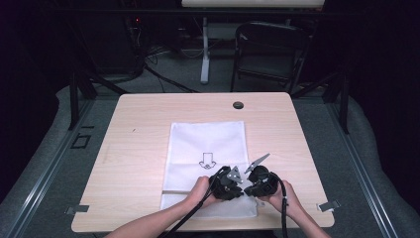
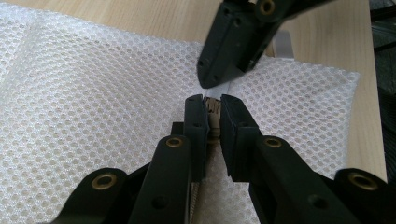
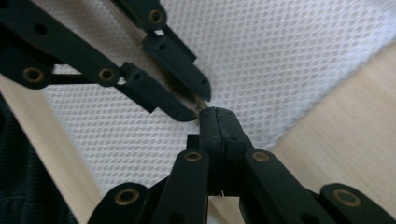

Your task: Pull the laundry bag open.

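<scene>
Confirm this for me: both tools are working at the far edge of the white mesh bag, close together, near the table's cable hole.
Not quite. In the high view, the left tool and right tool sit close together at the near end of the white mesh bag, by the person. The cable hole lies beyond the bag's far edge.

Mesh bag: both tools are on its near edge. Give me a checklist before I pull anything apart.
1. Left tool closed on the small tan piece at the bag's edge: ok.
2. Right tool closed: ok; what it pinches: cannot tell.
3. Tool tips close together at one spot, as the left gripper view shows: ok.
4. Mesh bag lies flat on the table: ok.
5. Bag is on the table, short of the front edge: ok.
6. Whether the bag is open yet: cannot tell.
</scene>
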`<action>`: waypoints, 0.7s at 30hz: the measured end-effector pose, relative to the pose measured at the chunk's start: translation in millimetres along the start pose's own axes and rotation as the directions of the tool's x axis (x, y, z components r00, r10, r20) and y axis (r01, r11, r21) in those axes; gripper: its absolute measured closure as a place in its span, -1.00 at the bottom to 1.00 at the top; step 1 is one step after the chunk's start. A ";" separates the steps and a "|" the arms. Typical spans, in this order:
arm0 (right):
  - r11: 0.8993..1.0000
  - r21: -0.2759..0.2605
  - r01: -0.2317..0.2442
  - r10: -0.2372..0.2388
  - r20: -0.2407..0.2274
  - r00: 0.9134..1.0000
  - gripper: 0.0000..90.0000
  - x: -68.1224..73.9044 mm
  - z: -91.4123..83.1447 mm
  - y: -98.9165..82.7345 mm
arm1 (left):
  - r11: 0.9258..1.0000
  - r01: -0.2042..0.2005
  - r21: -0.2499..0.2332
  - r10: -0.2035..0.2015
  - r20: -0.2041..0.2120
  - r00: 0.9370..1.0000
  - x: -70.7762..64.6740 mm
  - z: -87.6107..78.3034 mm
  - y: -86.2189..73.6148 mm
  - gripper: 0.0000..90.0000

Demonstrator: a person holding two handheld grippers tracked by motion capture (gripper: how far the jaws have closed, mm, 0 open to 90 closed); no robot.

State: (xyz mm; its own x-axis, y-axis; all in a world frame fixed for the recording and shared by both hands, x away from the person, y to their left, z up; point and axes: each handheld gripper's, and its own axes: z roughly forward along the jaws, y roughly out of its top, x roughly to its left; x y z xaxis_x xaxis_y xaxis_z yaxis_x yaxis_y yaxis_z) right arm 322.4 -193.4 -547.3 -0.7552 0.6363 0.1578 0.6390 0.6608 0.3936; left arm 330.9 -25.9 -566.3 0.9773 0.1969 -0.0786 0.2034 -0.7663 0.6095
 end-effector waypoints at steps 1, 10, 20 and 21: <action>1.000 -0.002 -0.012 0.012 0.003 1.000 1.00 1.3 1.9 -0.7 | 1.000 0.002 0.003 -0.002 -0.001 1.000 0.2 -0.3 0.0 0.81; 1.000 0.006 -0.031 0.030 0.016 0.999 1.00 0.5 6.8 -1.2 | 1.000 -0.001 -0.004 0.001 0.001 1.000 -0.1 -0.4 -0.1 0.81; 0.999 0.004 -0.052 0.052 0.003 0.999 1.00 -2.0 6.7 -1.9 | 1.000 -0.009 0.010 0.009 -0.005 1.000 -1.1 -1.7 0.6 0.82; 0.999 0.006 -0.053 0.053 0.004 0.999 1.00 -2.6 6.6 -2.1 | 1.000 -0.008 0.007 0.008 -0.003 1.000 -0.9 -1.7 0.5 0.82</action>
State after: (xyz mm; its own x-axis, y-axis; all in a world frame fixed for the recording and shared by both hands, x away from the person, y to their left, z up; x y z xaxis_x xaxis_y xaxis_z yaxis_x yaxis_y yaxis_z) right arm 324.0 -193.7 -554.5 -0.7198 0.6719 0.1745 0.6788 0.6287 0.3794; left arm 330.0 -25.4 -564.5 0.9786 0.1928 -0.0716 0.1963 -0.7719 0.6047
